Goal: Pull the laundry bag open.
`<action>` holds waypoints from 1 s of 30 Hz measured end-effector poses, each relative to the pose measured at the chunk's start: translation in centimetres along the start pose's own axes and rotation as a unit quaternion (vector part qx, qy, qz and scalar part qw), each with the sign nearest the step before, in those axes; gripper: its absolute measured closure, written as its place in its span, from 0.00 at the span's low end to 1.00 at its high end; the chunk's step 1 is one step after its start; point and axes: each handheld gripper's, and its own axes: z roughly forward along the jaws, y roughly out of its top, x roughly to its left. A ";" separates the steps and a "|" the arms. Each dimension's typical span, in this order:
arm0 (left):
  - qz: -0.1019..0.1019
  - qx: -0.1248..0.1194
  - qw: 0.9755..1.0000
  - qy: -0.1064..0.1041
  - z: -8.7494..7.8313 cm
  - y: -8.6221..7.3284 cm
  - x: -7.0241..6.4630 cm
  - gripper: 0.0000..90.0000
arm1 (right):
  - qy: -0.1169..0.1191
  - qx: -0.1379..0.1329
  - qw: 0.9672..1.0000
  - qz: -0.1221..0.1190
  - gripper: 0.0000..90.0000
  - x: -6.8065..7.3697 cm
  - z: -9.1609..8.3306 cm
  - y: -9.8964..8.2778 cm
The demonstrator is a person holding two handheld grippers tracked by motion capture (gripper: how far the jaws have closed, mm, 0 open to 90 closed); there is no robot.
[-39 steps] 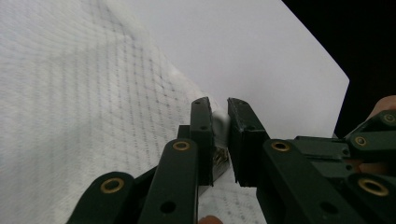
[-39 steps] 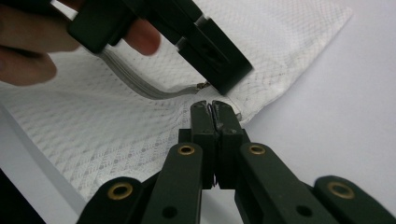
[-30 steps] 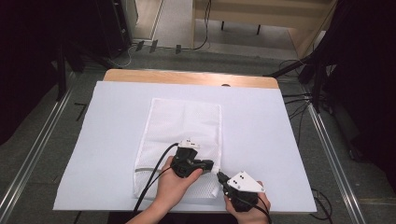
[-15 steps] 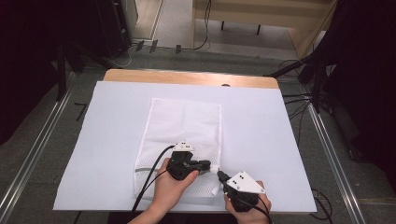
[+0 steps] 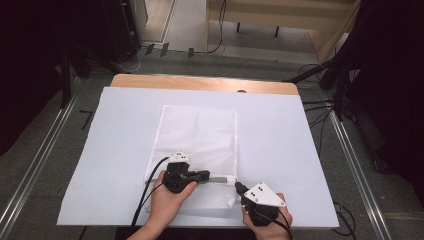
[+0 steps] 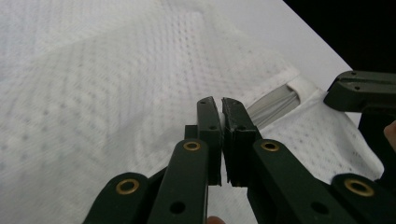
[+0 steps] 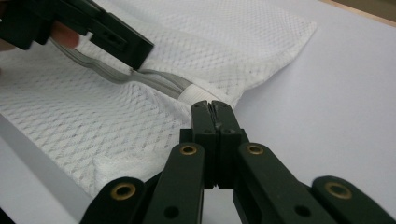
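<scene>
Zipper [image 5: 218, 179] of mesh bag [image 5: 197, 145]: runs crosswise between 2 closed hand-held grippers, left [image 5: 206, 175] on its slider, right [image 5: 239, 187] pinching its end.

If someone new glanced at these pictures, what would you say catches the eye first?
Probably the white mesh laundry bag lying flat in the middle of the white-covered table, its grey zipper running across the near end. Next, the two black grippers at that zipper: the left gripper with jaws closed at the zipper line, and the right gripper with jaws shut at the bag's near right corner, by the zipper's white end tab.
</scene>
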 end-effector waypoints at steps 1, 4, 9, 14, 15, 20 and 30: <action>-0.001 0.000 1.000 0.001 -0.2 -0.1 0.1 0.97 | -0.002 0.001 1.000 0.000 1.00 -0.1 0.0 0.0; 0.004 -0.005 1.000 0.009 -1.1 -0.3 0.5 0.97 | -0.003 0.002 1.000 -0.002 1.00 -0.1 0.0 0.0; 0.004 -0.010 1.000 0.019 -2.4 -0.4 1.3 0.97 | -0.004 0.004 1.000 -0.007 1.00 -0.1 0.1 0.0; 0.005 -0.013 0.999 0.032 -3.5 -0.6 2.0 0.97 | -0.006 0.005 1.000 -0.005 1.00 -0.1 0.1 -0.1; 0.004 -0.014 0.999 0.033 -3.6 -0.7 2.2 0.97 | -0.008 0.005 1.000 -0.005 1.00 -0.2 0.1 -0.1; -0.003 -0.011 0.999 0.046 -4.9 -1.4 3.5 0.97 | -0.010 0.004 1.000 -0.002 1.00 -0.4 0.1 -0.1; -0.005 -0.001 0.997 0.078 -6.7 -2.6 5.7 0.97 | -0.013 0.002 1.000 -0.002 1.00 -0.4 -0.1 0.0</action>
